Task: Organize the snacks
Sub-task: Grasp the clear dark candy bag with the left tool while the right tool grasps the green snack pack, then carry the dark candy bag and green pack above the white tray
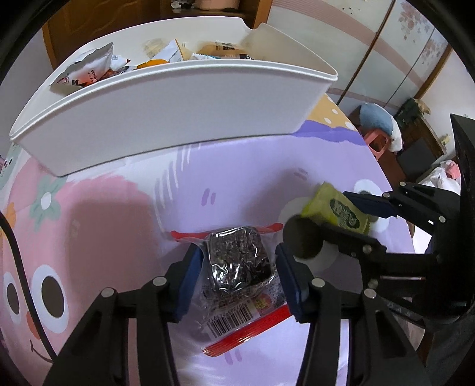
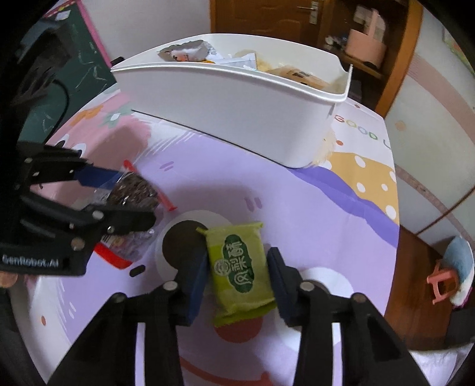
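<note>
On the cartoon-printed tablecloth (image 1: 124, 213), your left gripper (image 1: 237, 267) points steeply down over a clear, red-edged packet of dark snack (image 1: 237, 261). Its blue pads (image 1: 190, 276) stand close against both sides of the packet, which lies flat on the cloth with its barcode end toward you. The left pad meets the wrapper; a thin gap shows at the right pad, so a firm grip cannot be told from this view.

Just beside it, to the right, your right gripper (image 2: 239, 273) straddles a green snack packet (image 2: 240, 267) printed with a dark green seal. The packet lies on the cloth, partly over a white circle with a dark centre (image 2: 181, 243) in the pattern. The left pad touches the packet's edge. The right pad (image 2: 282, 285) sits at or just off the opposite edge, so here too the jaws are narrow around the packet, but a squeeze is not certain.

Beyond both grippers, toward the far edge of the table, stands the white storage bin (image 1: 166, 118). It already holds several snacks: a silver torn-top pouch (image 1: 89, 71) leans over its left rim, with pale and orange wrappers (image 1: 175, 53) heaped behind. In the room behind, a pink stool (image 2: 443, 282) carries a blue cushion (image 2: 458, 255) at the right, and a wooden door (image 2: 261, 14) stands behind the bin.
</note>
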A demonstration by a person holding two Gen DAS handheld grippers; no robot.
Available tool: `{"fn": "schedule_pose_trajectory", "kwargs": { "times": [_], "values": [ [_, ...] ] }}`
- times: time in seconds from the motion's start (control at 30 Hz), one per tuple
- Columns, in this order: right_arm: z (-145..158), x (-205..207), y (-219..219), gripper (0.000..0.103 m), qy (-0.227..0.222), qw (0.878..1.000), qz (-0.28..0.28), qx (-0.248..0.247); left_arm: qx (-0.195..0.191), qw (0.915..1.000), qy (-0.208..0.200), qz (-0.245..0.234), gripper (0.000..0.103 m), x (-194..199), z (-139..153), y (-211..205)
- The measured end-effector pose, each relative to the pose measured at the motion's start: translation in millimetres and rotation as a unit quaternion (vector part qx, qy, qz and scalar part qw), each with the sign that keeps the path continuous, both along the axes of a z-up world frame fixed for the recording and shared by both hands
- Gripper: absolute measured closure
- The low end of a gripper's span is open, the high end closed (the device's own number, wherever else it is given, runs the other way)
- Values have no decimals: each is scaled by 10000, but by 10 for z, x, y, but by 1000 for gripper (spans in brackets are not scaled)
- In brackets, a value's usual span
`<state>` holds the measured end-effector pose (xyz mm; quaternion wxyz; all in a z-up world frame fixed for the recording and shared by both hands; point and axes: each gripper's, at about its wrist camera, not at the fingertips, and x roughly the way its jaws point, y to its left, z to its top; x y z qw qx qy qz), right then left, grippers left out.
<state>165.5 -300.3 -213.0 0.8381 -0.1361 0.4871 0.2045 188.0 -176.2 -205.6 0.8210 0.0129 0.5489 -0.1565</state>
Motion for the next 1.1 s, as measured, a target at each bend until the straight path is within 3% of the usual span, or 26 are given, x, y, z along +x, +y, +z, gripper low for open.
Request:
{"fn": "schedule_pose_trajectory", "kwargs": {
  "times": [0.27,0.5,0.83,1.1],
  "values": [
    [28,-366,161,66,-2,9998,-179,35,98,9996,-173,-187,54,-283,170,141],
    [306,-578,272,66,-153,9983,-354,437,46,9990,-387,-231,54,-502,424,303],
    [1120,-651,496,66,-904,9920,-324,821,-298,9923,-1185,-182,54,-599,1287,660],
    [2034,-456,604,66,-1542,9814,-420,1067,-116,9844,-1754,25,54,-296,2076,944]
  ]
}}
